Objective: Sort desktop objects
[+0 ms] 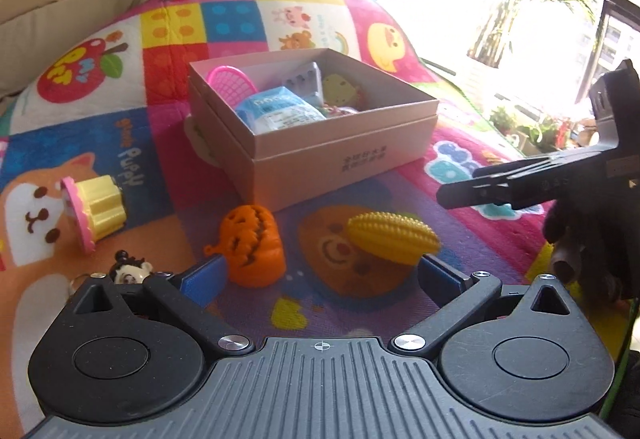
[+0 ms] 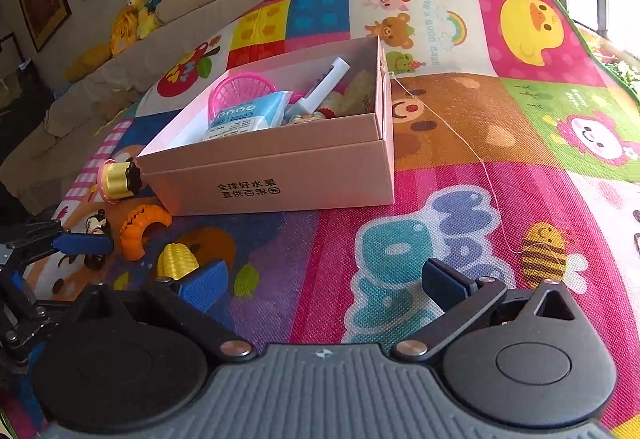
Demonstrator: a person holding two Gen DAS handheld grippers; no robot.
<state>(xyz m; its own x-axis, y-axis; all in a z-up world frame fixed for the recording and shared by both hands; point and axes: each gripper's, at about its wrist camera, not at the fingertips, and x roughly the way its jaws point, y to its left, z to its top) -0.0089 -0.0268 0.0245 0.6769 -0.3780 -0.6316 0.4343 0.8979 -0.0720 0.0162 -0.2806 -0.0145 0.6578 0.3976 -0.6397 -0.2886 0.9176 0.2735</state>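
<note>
Both tongs stand wide and hold nothing. Left tongs (image 1: 320,273) hover low over the patchwork play mat (image 1: 172,51), with the orange pumpkin (image 1: 253,245) just beyond the left blue pad and the yellow corn (image 1: 393,238) just beyond the right pad; both toys lie on the mat in the near middle. Farther left lies a yellow cupcake (image 1: 94,213) on its side, and a small panda keyring (image 1: 130,269) sits near the left finger. Beyond the toys, the pink cardboard box (image 1: 320,143) stands open, holding a pink racket (image 1: 232,85), a blue packet (image 1: 276,111) and other small things. Right tongs (image 2: 322,279) hover over bare mat to the right of the toys, with the corn (image 2: 176,260) just beside the left pad and the box (image 2: 280,175) farther ahead.
</note>
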